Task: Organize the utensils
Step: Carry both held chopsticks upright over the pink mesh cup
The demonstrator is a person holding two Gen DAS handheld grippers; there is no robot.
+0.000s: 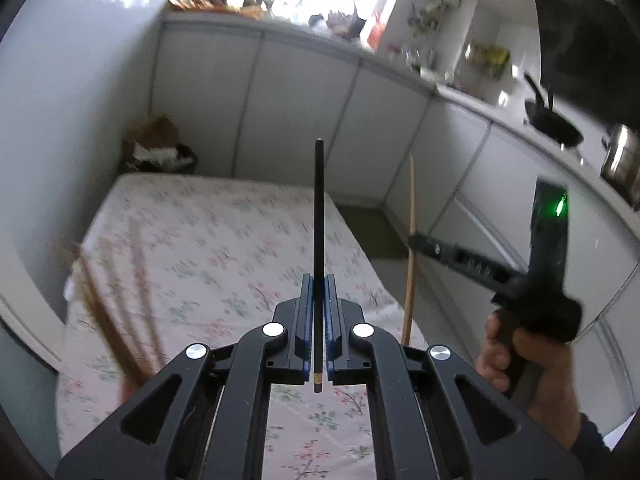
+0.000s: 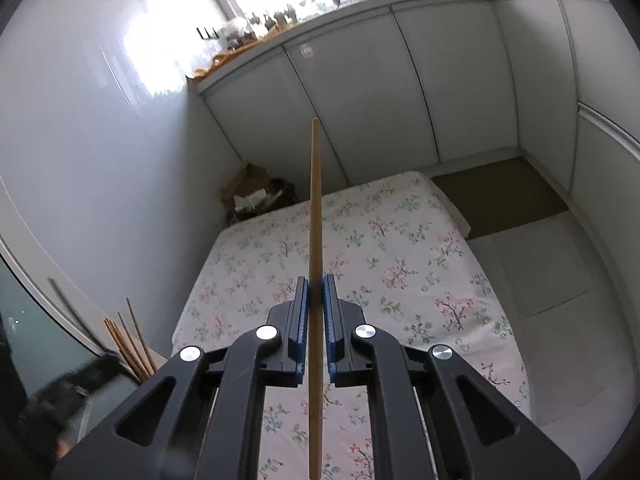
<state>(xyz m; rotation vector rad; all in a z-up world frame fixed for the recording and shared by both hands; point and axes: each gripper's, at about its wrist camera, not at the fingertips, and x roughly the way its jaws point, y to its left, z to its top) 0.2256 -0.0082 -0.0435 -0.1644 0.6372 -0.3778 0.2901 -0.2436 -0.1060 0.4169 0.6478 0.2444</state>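
My left gripper [image 1: 319, 280] is shut on a black chopstick [image 1: 318, 208] that points straight ahead above the floral tablecloth [image 1: 224, 248]. My right gripper [image 2: 315, 280] is shut on a light wooden chopstick [image 2: 314, 208], also held above the cloth. In the left wrist view the right gripper [image 1: 416, 242] shows at the right, hand-held, with the wooden chopstick [image 1: 410, 248] upright in it. A bunch of wooden chopsticks [image 1: 112, 312] stands blurred at the left, and it also shows in the right wrist view [image 2: 130, 340] at the lower left.
White kitchen cabinets [image 2: 360, 80] and a cluttered counter [image 1: 280, 16] run behind the table. A brown bag and dark bin [image 2: 256, 192] sit in the corner. A black wok [image 1: 552, 124] and a steel pot [image 1: 620, 156] stand on the stove at right.
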